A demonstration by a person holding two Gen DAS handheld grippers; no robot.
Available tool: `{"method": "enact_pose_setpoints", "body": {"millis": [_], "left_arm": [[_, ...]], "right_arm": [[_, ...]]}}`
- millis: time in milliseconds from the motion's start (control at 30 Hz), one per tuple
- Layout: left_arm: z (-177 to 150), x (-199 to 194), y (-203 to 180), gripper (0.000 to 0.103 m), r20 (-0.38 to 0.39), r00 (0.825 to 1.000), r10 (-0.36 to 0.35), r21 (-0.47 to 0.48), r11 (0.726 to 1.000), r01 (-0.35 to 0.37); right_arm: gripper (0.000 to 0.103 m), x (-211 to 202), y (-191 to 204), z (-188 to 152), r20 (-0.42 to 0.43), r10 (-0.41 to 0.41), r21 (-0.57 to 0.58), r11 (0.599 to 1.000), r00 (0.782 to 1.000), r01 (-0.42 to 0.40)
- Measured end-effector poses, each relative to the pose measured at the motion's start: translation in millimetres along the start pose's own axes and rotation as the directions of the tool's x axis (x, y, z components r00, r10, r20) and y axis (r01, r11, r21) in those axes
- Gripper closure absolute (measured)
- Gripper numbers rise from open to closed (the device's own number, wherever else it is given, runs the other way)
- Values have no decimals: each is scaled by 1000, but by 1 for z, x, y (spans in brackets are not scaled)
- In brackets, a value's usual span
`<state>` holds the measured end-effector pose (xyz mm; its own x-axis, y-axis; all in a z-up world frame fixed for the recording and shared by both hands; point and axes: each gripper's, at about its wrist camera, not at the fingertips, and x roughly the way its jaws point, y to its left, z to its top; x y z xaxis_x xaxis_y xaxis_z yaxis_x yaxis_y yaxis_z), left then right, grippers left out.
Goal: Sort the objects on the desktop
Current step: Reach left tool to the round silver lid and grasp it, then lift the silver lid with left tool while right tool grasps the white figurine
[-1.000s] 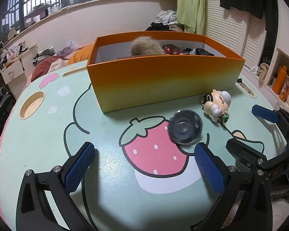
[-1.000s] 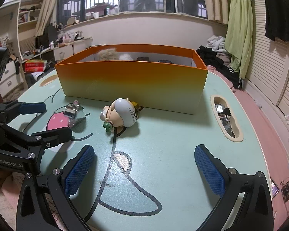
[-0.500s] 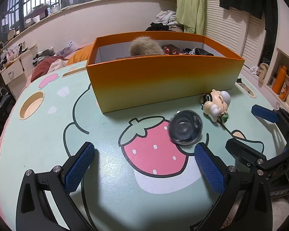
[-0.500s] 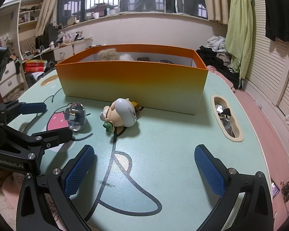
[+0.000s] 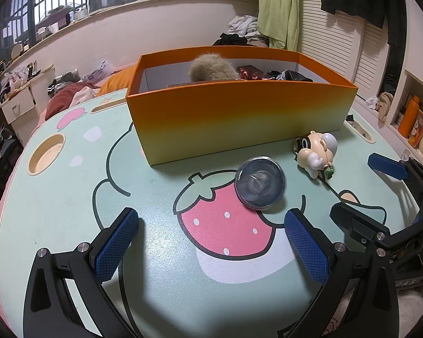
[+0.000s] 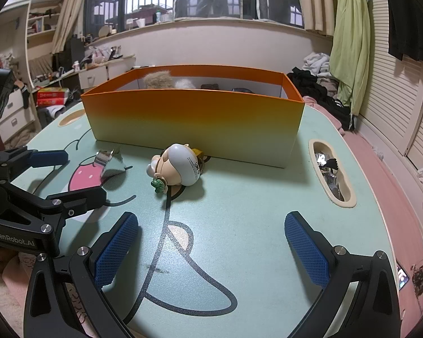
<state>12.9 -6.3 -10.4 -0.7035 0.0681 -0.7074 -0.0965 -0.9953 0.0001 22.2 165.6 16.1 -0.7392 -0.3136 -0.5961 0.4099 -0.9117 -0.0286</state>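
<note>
The clear round glass paperweight [image 5: 260, 185] keeps spinning, blurred, on the pastel counter [image 5: 70, 197]; both jaws gape empty, so grasping must wait.

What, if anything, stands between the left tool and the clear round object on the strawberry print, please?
Nothing visible does. The clear round object lies just ahead of the left tool, toward its right finger, with only bare table between them.

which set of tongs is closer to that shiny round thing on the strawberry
Left. The left tongs sit open just short of the shiny round thing, near their right-hand pad. The right tongs are off to its right, facing the figurine.
</note>
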Motion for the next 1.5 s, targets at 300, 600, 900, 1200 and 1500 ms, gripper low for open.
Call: {"method": "enact_pose_setpoints", "body": {"millis": [300,600,900,1200,1500], "left_arm": [[0,0,0,0,0,1000,1,1,1000,-1],[0,0,0,0,-2,1000,-1,2,1000,1],[30,0,0,5,46,997,-55,-40,998,57],[41,13,-26,71,34,995,-97,67,993,94],[28,-1,-2,93,133,983,-131,-30,990,136]], "right_arm": [[0,0,0,0,0,0,0,1000,1000,0],[0,0,0,0,0,0,0,1000,1000,0],[0,1,1,2,1,2,1,1000,1000,-2],[0,1,2,2,1,1,1,1000,1000,-1],[0,1,3,3,1,2,1,1000,1000,-2]]}}
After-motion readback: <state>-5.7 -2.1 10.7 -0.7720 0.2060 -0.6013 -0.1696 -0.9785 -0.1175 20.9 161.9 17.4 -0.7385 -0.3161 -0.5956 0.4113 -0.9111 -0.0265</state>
